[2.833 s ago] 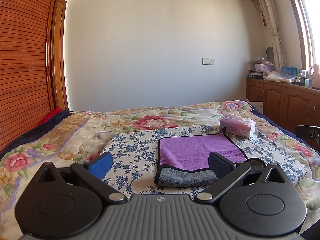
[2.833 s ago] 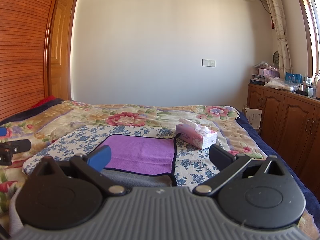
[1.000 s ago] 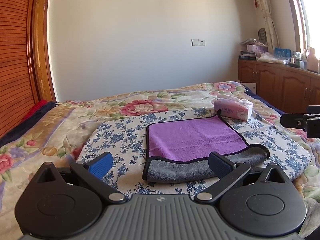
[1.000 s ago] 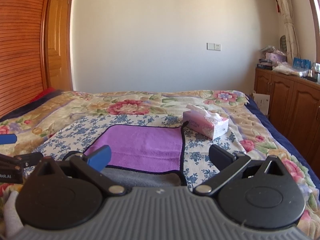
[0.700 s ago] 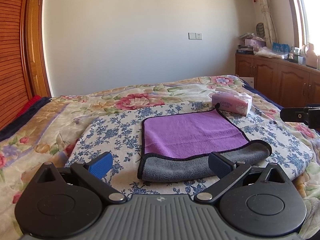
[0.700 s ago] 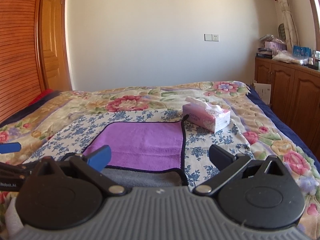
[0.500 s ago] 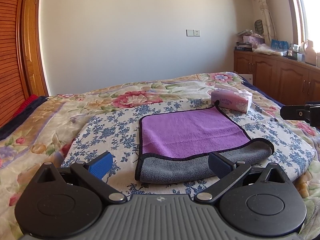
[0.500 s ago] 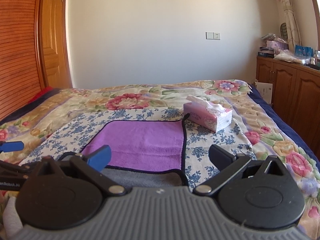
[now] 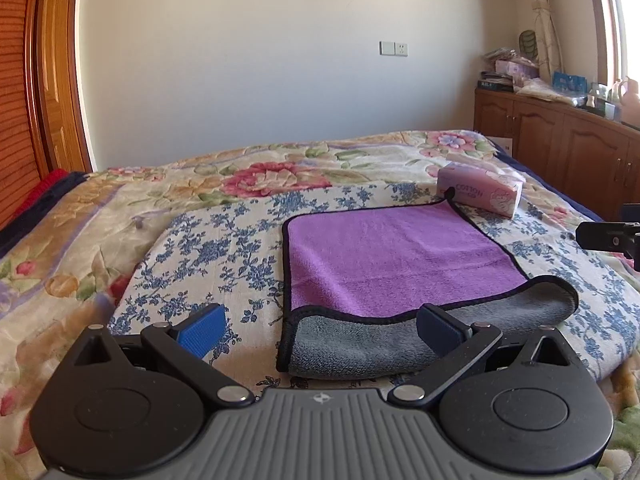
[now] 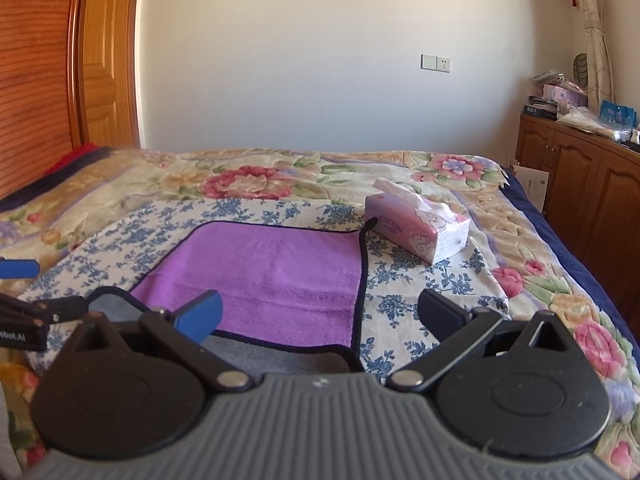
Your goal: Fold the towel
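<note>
Purple towel (image 9: 400, 256) flat on bed (image 9: 80, 240), near edge turned up grey. Our left claw (image 9: 320, 330) and right claw (image 10: 320, 312) hover wide open, empty, flanking the near corners to pinch them.

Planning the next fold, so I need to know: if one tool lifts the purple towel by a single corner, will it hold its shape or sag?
The towel will probably sag: its near edge already lies rolled over, grey side up, in a soft curve. It looks plush, so likely light and not slippery. The soft bedspread under it may bunch if the towel is pushed.
</note>
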{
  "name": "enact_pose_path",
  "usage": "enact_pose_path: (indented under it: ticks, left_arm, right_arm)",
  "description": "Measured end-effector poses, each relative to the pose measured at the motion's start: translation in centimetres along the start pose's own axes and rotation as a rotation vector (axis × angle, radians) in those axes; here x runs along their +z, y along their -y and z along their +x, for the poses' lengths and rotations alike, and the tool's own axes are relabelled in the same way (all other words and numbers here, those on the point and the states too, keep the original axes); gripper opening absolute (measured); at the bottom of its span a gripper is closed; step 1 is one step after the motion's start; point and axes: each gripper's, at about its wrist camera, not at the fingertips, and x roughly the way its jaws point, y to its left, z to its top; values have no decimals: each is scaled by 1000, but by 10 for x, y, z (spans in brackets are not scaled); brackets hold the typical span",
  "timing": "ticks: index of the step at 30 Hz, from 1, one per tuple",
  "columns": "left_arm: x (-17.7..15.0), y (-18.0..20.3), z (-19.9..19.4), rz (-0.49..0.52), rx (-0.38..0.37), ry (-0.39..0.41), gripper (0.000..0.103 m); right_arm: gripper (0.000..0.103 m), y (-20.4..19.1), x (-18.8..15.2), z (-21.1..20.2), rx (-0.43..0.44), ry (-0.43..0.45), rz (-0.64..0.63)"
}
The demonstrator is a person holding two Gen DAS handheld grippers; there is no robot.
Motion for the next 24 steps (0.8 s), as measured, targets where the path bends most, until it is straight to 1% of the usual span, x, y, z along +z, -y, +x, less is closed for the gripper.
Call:
enact_pose_path:
  ticks: [4,14,21,24]
  left_arm:
    - [1,-5,11,-7,-16,-24,103]
    - [6,-15,28,-22,-47,-32,102]
    - [7,-23,45,-30,-72,-64,94]
    - [7,-27,53,-48,-87,-90,90]
  right_arm:
    - [103,0,0,10,1,-14,-19]
    - [103,4,1,34,8,-61,-27]
    - [103,6,0,49,27,-109,-29]
    - [103,10,-2,55,62,-141,-5]
